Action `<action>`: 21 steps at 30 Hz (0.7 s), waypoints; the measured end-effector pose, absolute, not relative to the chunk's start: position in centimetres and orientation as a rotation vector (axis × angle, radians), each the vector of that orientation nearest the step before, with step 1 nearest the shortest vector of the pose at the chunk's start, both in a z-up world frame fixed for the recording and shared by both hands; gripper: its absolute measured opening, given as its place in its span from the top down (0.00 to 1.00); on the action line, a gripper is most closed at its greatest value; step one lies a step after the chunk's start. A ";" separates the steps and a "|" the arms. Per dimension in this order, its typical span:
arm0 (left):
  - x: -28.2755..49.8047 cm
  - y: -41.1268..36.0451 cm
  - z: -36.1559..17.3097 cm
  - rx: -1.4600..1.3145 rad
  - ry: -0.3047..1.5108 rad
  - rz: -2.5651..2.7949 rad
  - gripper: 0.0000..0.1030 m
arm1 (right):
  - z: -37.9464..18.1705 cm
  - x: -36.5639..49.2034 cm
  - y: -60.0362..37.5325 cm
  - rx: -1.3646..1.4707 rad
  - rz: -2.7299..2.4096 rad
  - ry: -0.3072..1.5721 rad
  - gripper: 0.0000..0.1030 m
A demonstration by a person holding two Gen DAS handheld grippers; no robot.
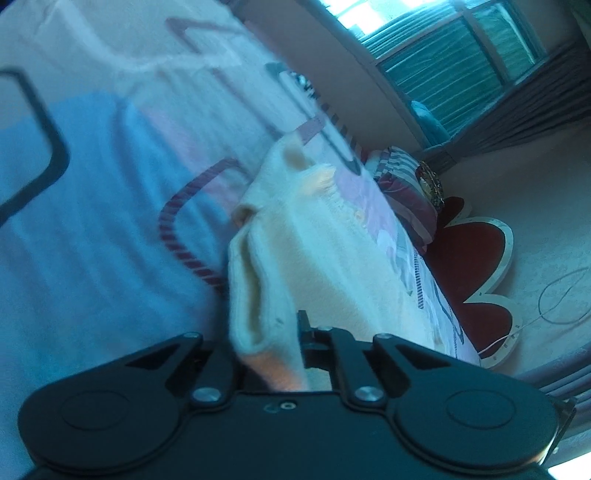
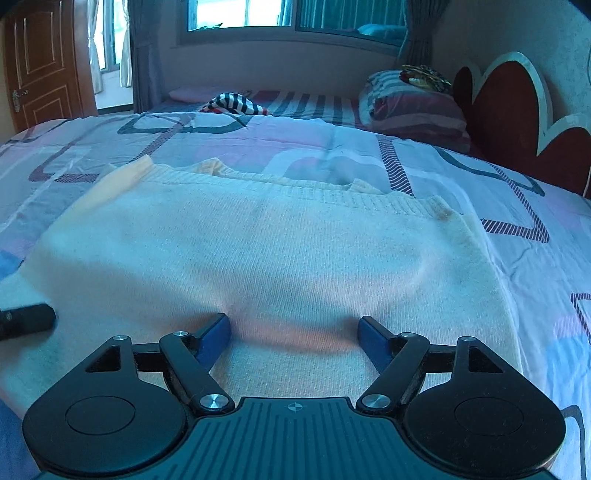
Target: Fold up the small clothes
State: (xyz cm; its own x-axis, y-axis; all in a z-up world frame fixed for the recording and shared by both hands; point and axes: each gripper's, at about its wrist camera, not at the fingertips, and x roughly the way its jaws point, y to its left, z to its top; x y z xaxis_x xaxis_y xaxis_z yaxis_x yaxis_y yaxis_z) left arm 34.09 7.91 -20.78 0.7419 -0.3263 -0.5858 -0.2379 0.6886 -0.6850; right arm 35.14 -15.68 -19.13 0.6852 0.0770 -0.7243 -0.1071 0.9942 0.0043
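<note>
A cream knitted sweater (image 2: 280, 251) lies spread on the patterned bedsheet (image 2: 461, 173). In the left wrist view my left gripper (image 1: 269, 343) is shut on a folded edge of the sweater (image 1: 295, 240) and holds it lifted off the bed. My right gripper (image 2: 293, 328) is open, its blue pads (image 2: 216, 338) resting on the near part of the sweater with knit bunched between them. A dark finger tip, likely the left gripper (image 2: 26, 319), shows at the left edge of the right wrist view.
A striped pillow (image 2: 413, 103) and a red scalloped headboard (image 2: 517, 103) stand at the right. A striped black-and-white garment (image 2: 232, 103) lies farther back on the bed. A window (image 2: 258, 14) and a wooden door (image 2: 44, 62) are behind.
</note>
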 end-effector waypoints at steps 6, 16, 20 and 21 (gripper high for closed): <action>34.6 4.9 -16.5 -0.651 0.679 -0.088 0.94 | -19.6 34.8 -15.9 -0.056 0.141 0.787 0.24; 37.1 -5.7 -12.3 -0.325 0.665 -0.299 0.94 | -17.5 34.0 -20.5 0.069 0.150 0.756 0.24; 37.3 -9.8 -13.6 -0.254 0.718 -0.389 0.94 | -16.9 32.7 -25.0 0.122 0.103 0.763 0.24; 37.3 -10.6 -14.1 -0.246 0.734 -0.408 0.94 | -16.9 32.2 -26.2 0.134 0.090 0.768 0.24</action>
State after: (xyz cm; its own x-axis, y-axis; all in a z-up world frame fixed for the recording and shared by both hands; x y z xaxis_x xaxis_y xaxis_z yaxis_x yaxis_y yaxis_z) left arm 37.30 -10.57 -14.10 0.6697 -0.4425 -0.5965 0.2732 0.8936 -0.3562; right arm 32.23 -26.18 -16.89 0.7157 0.1302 -0.6861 -0.0325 0.9876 0.1535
